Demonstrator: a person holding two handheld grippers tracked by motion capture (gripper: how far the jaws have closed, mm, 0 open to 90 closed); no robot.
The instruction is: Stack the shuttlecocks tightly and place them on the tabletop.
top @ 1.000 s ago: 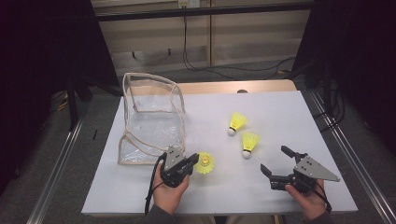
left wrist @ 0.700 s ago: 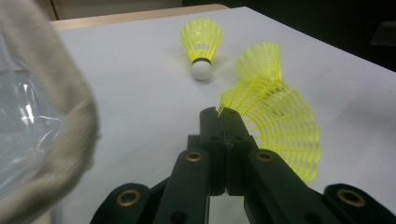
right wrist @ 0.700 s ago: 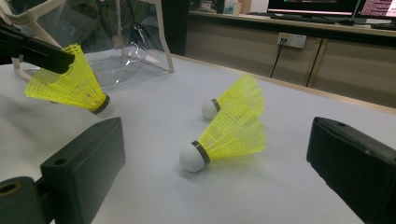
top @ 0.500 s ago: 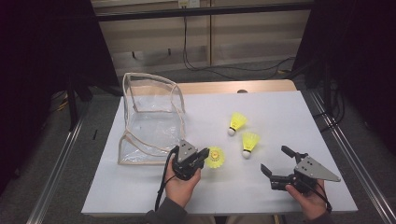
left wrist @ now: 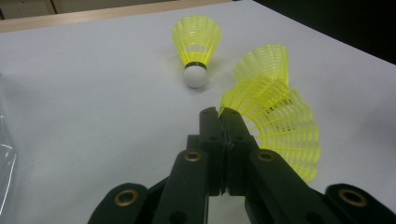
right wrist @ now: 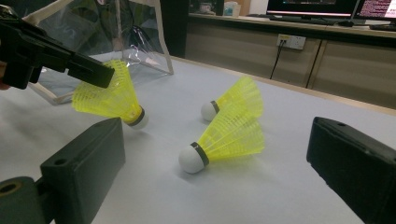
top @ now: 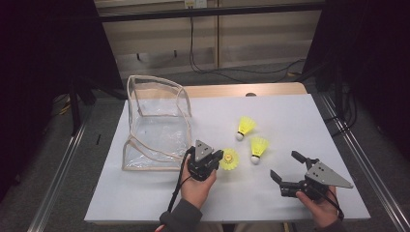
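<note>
The work in hand seemed to be putting the yellow shuttlecocks into the clear bag (top: 157, 123), and it was at an early stage. The left hand-held gripper (top: 216, 158) had its jaws pressed together on the edge of the skirt of one shuttlecock (top: 229, 159), as the left gripper view showed well (left wrist: 275, 126). In the right gripper view this held shuttlecock (right wrist: 109, 95) hung from the jaws with its white cork pointing down; whether the cork touched the counter (top: 300, 121) I could not tell. It was just to the right of the bag, near its lower corner, and not yet inside it.

Two other shuttlecocks were lying on the counter: one farther from the person (top: 245, 127) and one nearer (top: 257, 148), close to each other and just beside the held one. Neither was being touched.

The right hand-held gripper (top: 285, 170) was held low at the right side of the counter, with its jaws spread wide and nothing between them. Its view looked toward the nearer shuttlecock (right wrist: 224, 140).

I judged that no shuttlecock was in the bag yet, though its inside was hard to read through the shiny plastic. What was left: to carry the held one to the opening, release it, then do the same with the other two.
</note>
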